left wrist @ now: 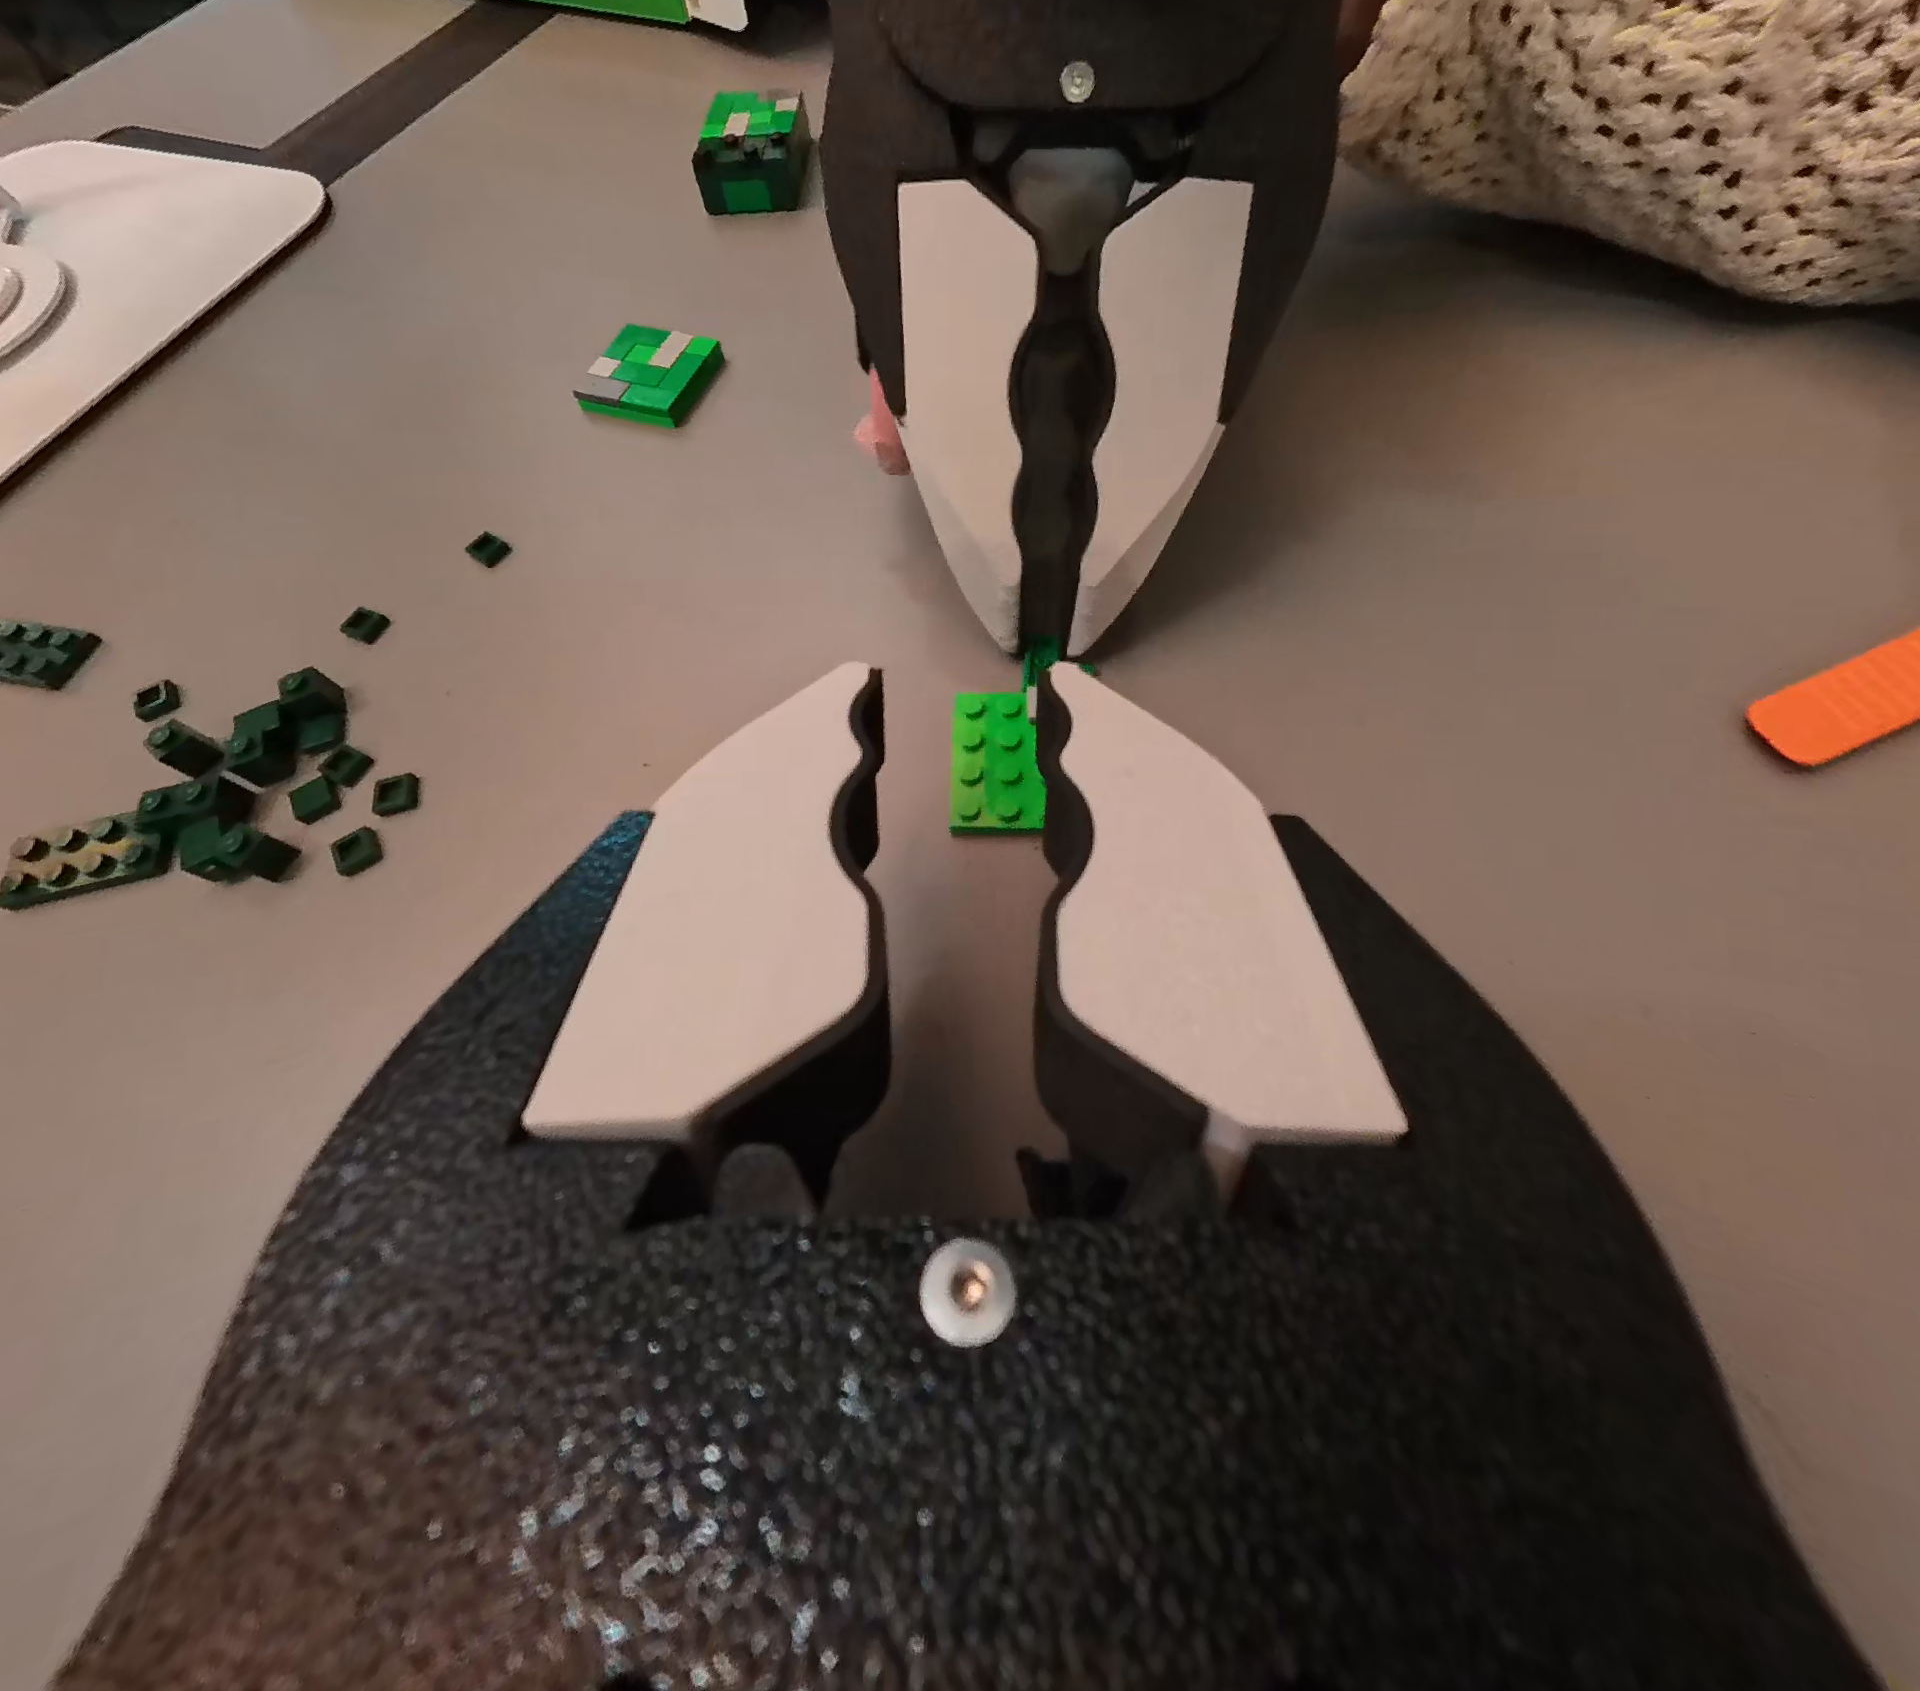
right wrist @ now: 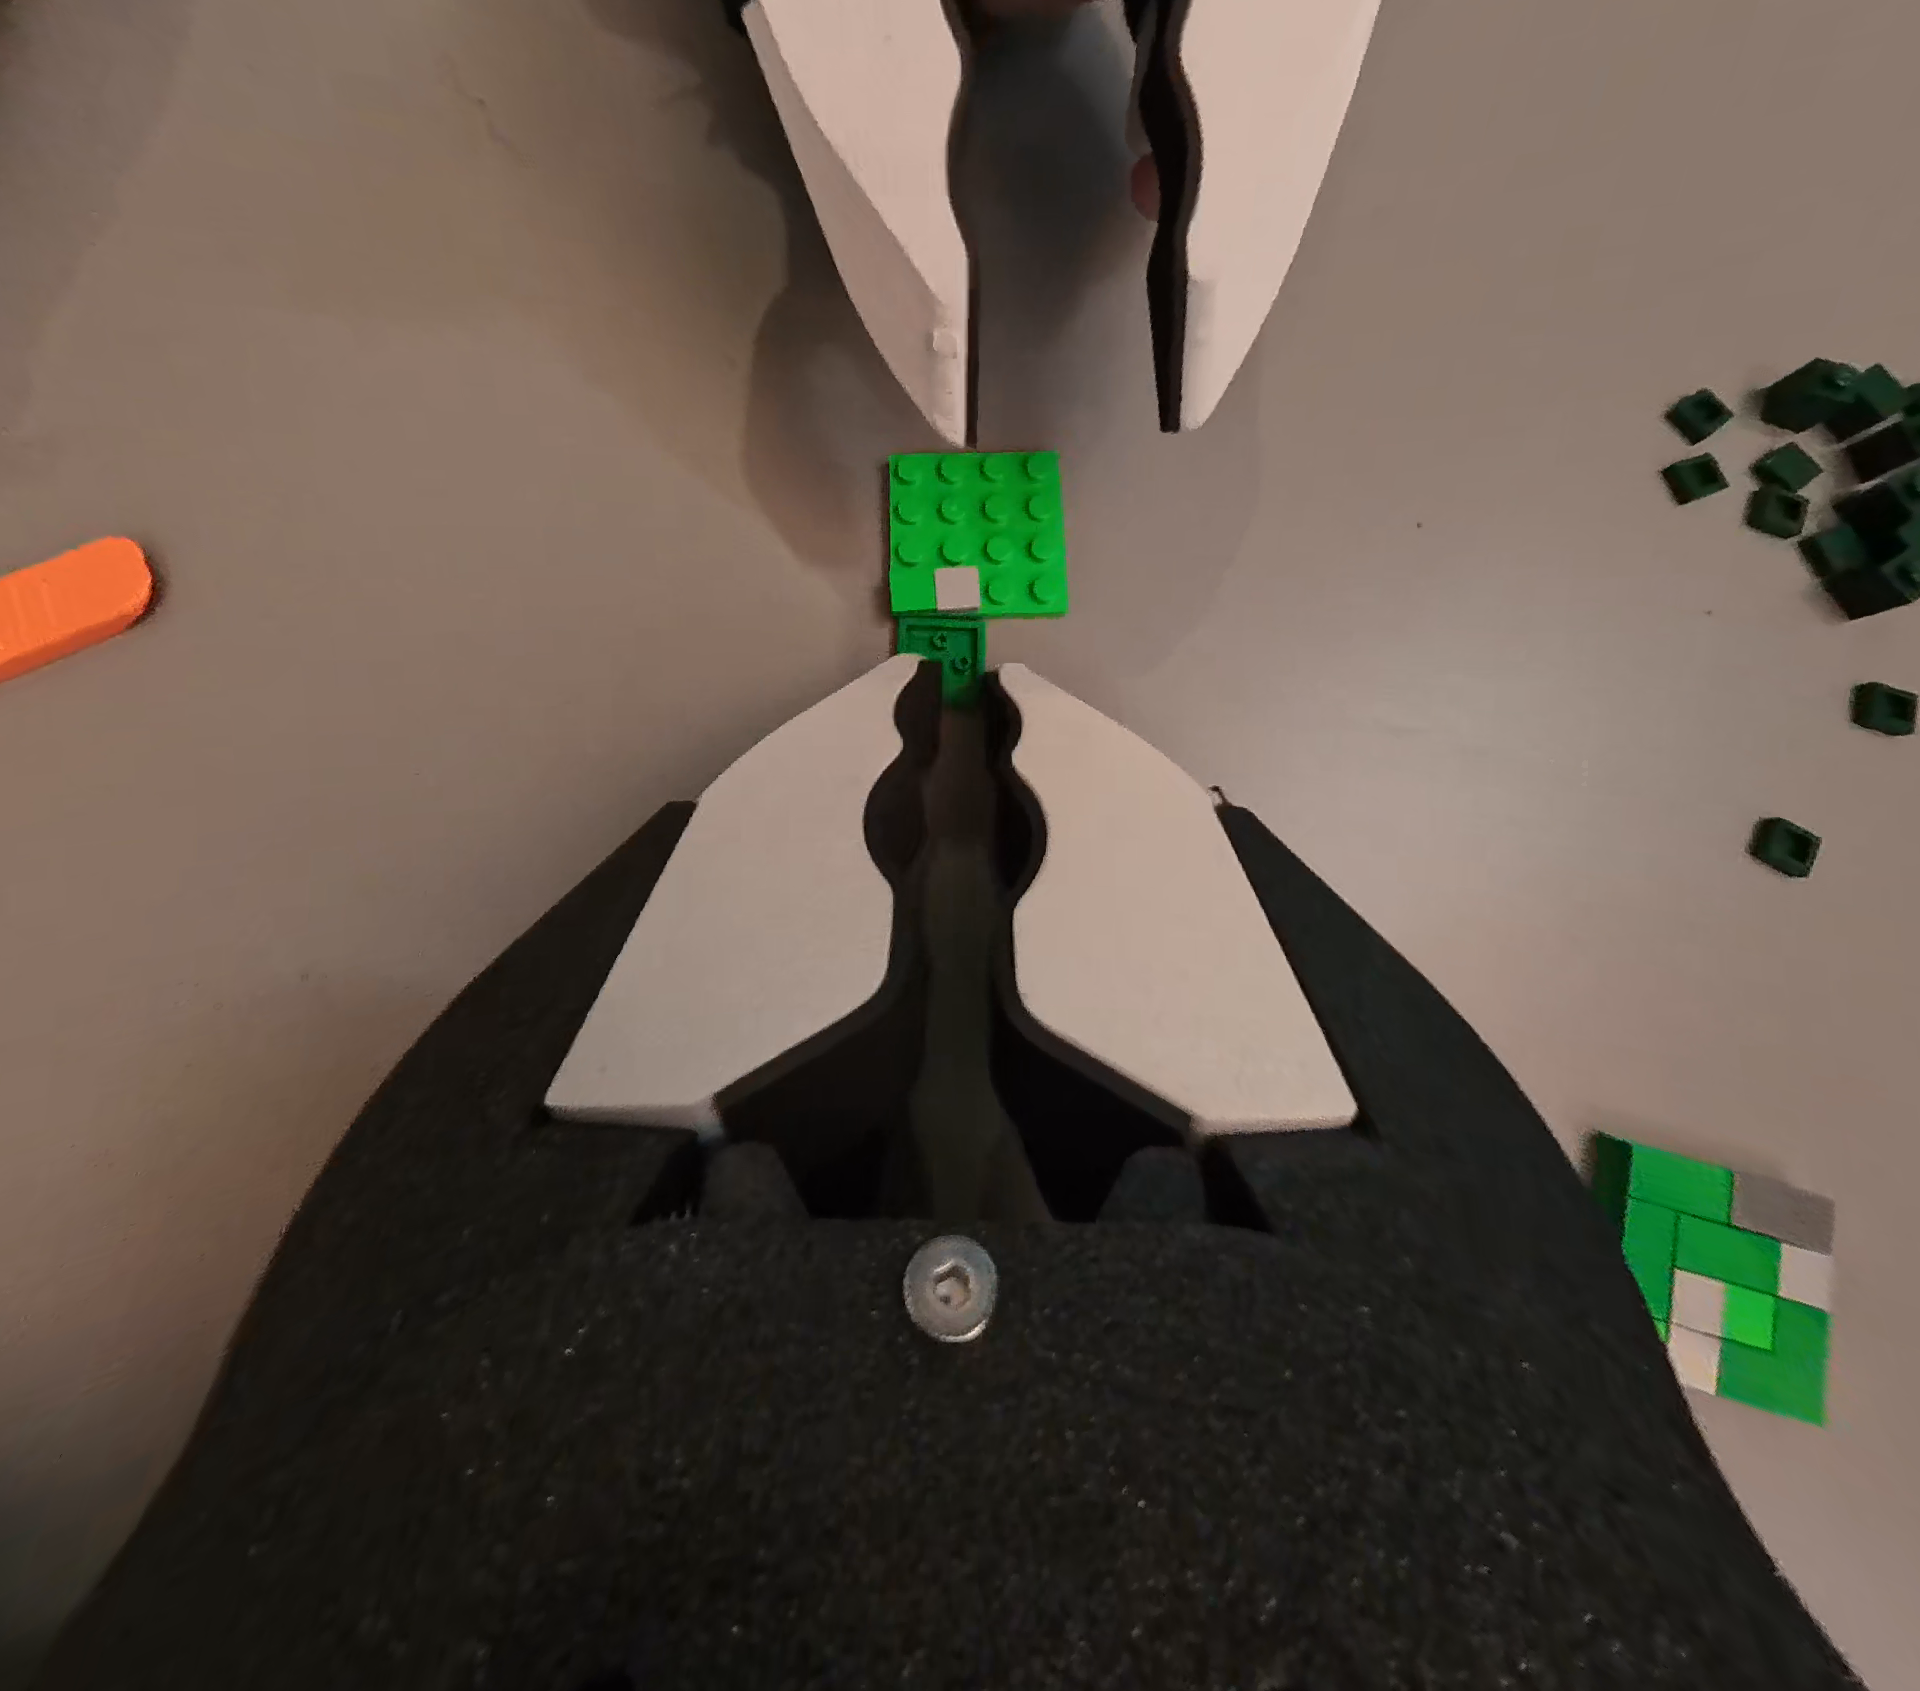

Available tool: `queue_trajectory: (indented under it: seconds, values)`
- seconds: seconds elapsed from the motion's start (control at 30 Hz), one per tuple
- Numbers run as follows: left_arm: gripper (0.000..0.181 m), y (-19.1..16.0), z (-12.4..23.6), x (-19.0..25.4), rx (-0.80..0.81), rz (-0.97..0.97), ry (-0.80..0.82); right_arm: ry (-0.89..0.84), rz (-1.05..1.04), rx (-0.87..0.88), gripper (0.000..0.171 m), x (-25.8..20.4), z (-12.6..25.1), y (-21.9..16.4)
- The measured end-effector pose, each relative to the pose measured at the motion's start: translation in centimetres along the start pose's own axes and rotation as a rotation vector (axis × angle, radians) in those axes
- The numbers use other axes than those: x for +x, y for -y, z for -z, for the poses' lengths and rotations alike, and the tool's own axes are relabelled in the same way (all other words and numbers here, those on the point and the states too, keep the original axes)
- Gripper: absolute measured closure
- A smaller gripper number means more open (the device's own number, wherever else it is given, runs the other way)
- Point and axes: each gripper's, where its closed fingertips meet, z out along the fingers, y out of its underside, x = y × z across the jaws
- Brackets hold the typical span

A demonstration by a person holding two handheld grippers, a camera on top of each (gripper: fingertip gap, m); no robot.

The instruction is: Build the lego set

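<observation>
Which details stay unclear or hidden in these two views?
- Left wrist view: the bright green studded plate is partly hidden by the left gripper finger.
- Right wrist view: the small green piece in the right gripper is half covered, shape unclear.
- Right wrist view: the dark green loose bricks are blurred, cut by the edge.

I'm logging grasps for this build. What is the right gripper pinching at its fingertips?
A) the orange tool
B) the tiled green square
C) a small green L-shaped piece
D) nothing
C: the right gripper is shut on the small green L-shaped piece, at the edge of the green studded plate.
</observation>
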Motion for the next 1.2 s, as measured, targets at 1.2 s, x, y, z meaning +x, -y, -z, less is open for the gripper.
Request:
queue_trajectory:
  seconds: [1.2]
  values:
    - [0.173, 2.1, 1.5, -1.1, 0.168, 0.174, -0.043, -0.158, 0.121, -0.02, 0.164, -0.1, 2.2, 4.0]
